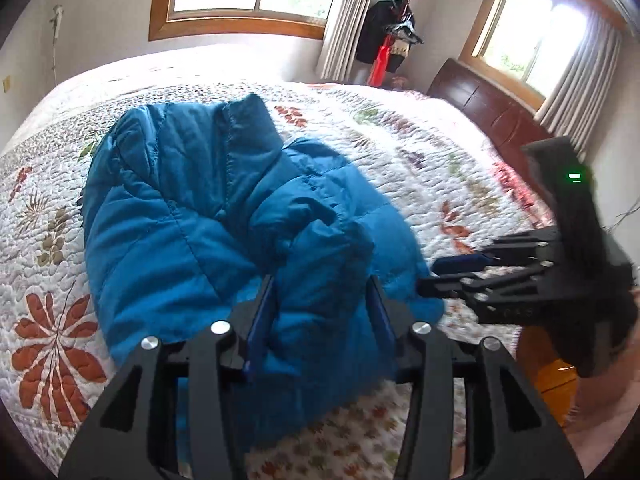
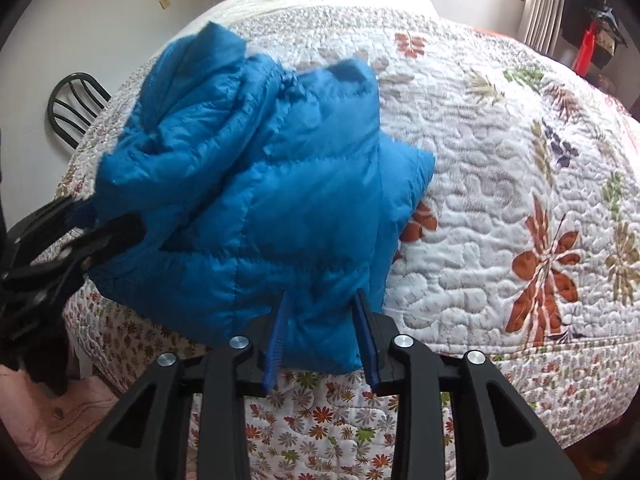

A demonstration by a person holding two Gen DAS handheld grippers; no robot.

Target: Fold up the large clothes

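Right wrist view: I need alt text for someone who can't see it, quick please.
A bunched blue puffer jacket lies near the edge of a bed covered by a white floral quilt. The right gripper has the jacket's near edge between its blue-padded jaws. The left gripper reaches the jacket from the left, and a dark chair stands behind.

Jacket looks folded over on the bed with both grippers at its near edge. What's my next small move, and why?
Probably open both grippers fully and draw them back toward you. The blue puffer jacket already lies bundled on the quilt, yet its near edge still sits between the fingers of the left gripper and right gripper; pulling away before it is clear could drag the fold open.
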